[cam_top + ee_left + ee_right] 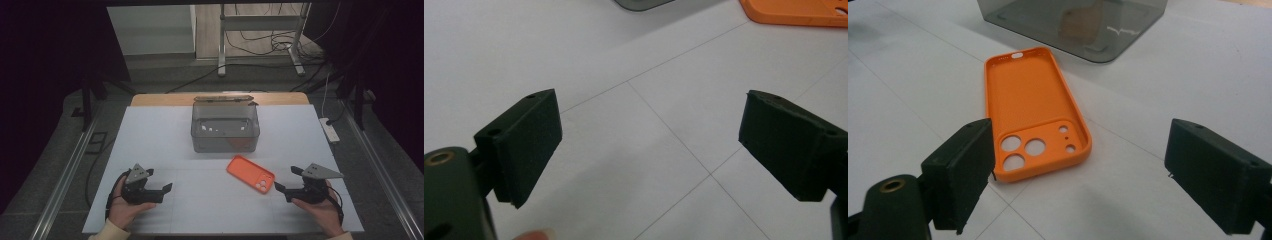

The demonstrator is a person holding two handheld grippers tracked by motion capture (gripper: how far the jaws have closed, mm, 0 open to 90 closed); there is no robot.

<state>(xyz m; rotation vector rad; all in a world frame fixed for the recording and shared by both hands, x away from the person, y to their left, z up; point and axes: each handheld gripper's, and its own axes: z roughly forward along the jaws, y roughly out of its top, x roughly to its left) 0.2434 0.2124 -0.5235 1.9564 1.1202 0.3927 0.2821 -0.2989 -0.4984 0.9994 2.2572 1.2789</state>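
On the white table (150,130) sits a grey see-through box (225,131), near the far edge and about in the middle. Its lid (223,99) is tipped up and back behind it, so the box is open at the top. Inside the box you can see its bare floor and some little shiny spots of light; I cannot see any thing lying in it. Just in front of the box, a bit toward the right, lies an orange phone case (250,173). It lies flat on the table with its hollow side up, and it is not touching the box. The holes for the camera are at the end nearest the right gripper (287,184). The case has nothing in it. A person's right hand (320,207) holds the right gripper low over the table, just beside the case. Its two black jaws stand wide apart and hold nothing. In the right gripper view the case (1033,112) lies ahead of the jaws, its near corner close by the left-hand jaw, with the box (1073,22) behind it. The left hand (125,207) holds the left gripper (160,182) at the near left of the table, well apart from the case and the box. Its jaws are wide apart too, with only bare table between them. In the left gripper view the edge of the case (796,12) peeks in at the top right corner.
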